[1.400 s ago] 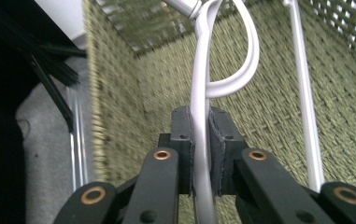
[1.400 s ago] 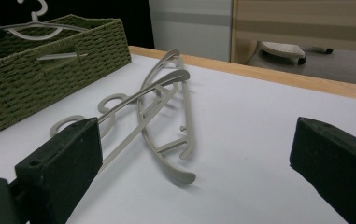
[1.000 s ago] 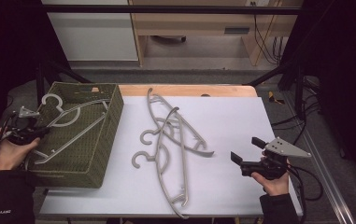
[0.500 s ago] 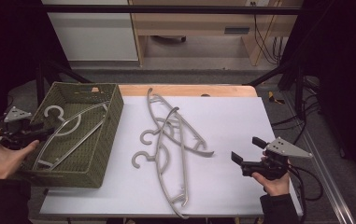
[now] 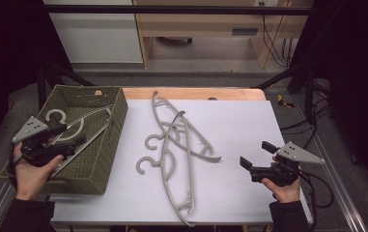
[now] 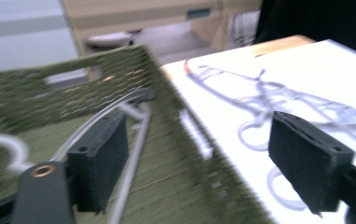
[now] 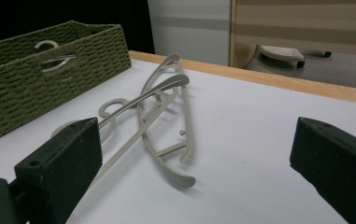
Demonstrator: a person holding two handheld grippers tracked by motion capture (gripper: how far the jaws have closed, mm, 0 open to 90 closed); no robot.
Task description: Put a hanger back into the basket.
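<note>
A grey hanger lies inside the green woven basket at the table's left. My left gripper hovers over the basket's near part, above that hanger. Its jaws have just been opening and now stand open with nothing between the pads. In the left gripper view the hanger and basket wall sit below my left gripper. A loose pile of grey hangers lies mid-table. My right gripper rests open at the near right and points at the hangers; my right gripper is empty.
The white table top has a wooden far edge. Bare surface separates the hanger pile from my right gripper. Beyond the table stand a white cabinet and a wooden bench. Cables trail off the right side.
The hanger in the basket has dropped lower and lies flat, free of the left gripper. My left gripper has opened and shifted right over the basket. The right gripper has stayed put.
</note>
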